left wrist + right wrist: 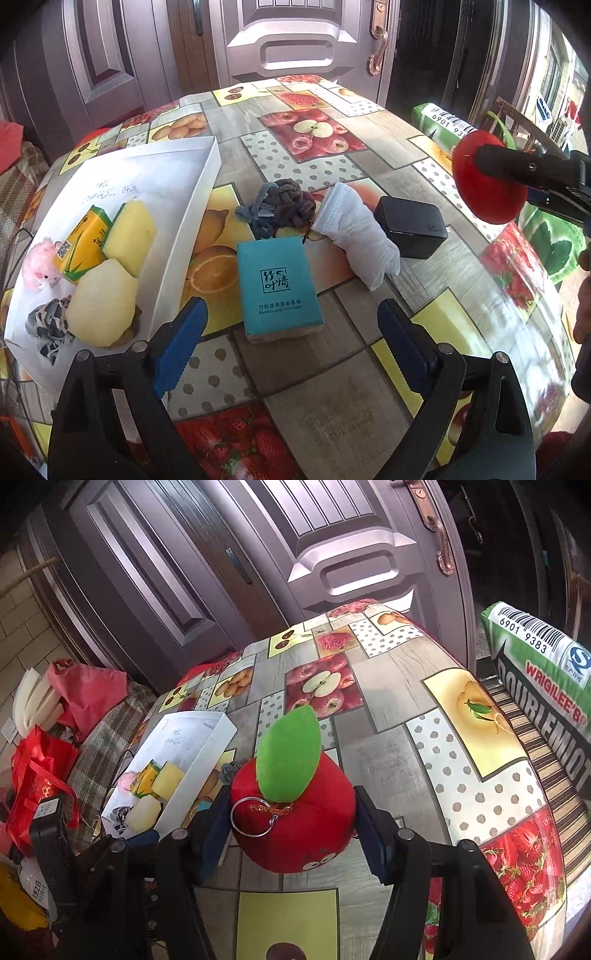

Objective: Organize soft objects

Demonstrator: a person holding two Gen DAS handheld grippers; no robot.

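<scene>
My left gripper (291,332) is open and empty, just short of a teal tissue pack (277,288) lying on the table. Behind the pack lie a grey-purple knotted cloth (280,208) and a rolled white face mask (356,236). My right gripper (290,830) is shut on a red plush apple (295,816) with a green leaf and key ring, held above the table; it shows at the right in the left wrist view (487,177). A white paper tray (110,177) on the left holds yellow sponges, a yellow tissue pack, a pink plush and a patterned cloth.
A black charger block (410,230) sits right of the mask. The table has a fruit-print cloth (314,129). A green Doublemint-style cushion (546,672) stands at the right edge. Red bags (44,768) lie on a chair to the left. A door is behind.
</scene>
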